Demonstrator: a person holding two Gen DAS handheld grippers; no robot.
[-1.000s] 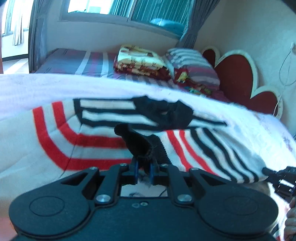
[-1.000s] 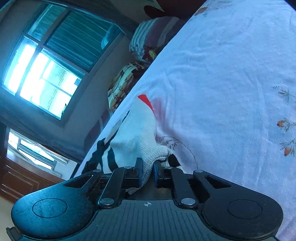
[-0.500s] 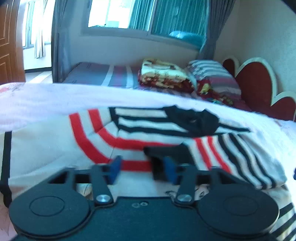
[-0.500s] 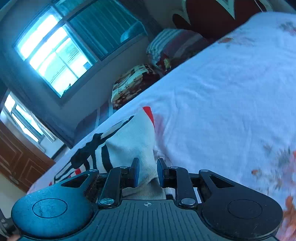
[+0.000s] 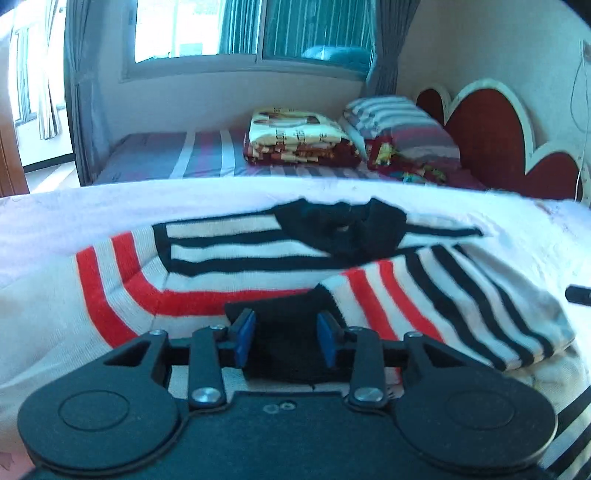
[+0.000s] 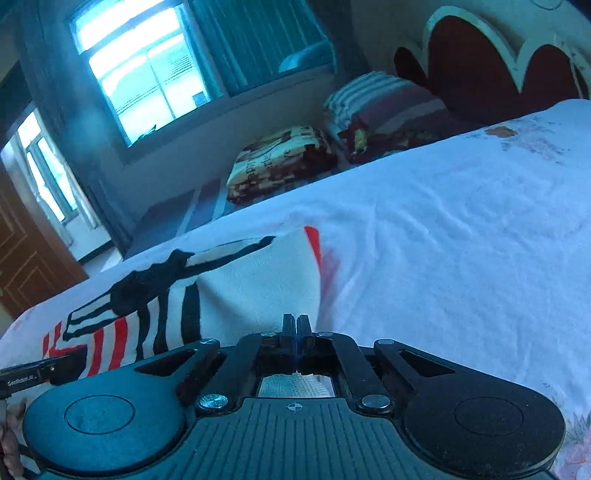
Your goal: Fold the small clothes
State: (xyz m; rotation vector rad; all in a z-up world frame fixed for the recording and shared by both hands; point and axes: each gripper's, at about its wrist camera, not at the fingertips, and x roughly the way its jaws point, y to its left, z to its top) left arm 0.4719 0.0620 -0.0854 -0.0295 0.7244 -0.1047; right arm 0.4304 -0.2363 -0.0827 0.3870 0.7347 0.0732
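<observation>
A striped knit sweater [image 5: 236, 266], cream with red and black bands, lies spread on the pale floral bed sheet [image 6: 461, 236]. Its right sleeve [image 5: 436, 302] is folded inward across the body, and the black cuff [image 5: 284, 306] of that sleeve lies flat just in front of the left claw [image 5: 285, 334]. The left claw is released: its blue pads [image 5: 244, 332] stand wide apart on either side of the cuff, and neither one pinches the fabric. At the sweater's far edge the black collar [image 5: 343, 225] is bunched up.

The right claw [image 6: 296, 328] is clenched, its two black fingers pressed together with nothing between them at the tips. Just below, through the frame opening, a patch of cream knit shows; whether it touches the claw cannot be told. In the right wrist view the sweater's cream side lies directly ahead of the tips, and the other gripper's black body [image 6: 33, 373] pokes in at the lower left edge.

Beyond the sheet is a second bed with a striped mattress cover [image 5: 177, 155], a folded patterned blanket [image 5: 295, 136] and a striped pillow [image 5: 399, 125] just beside it. A red scalloped headboard [image 5: 491, 147] stands against the right wall, and a curtained window [image 5: 229, 29] fills the far wall.
</observation>
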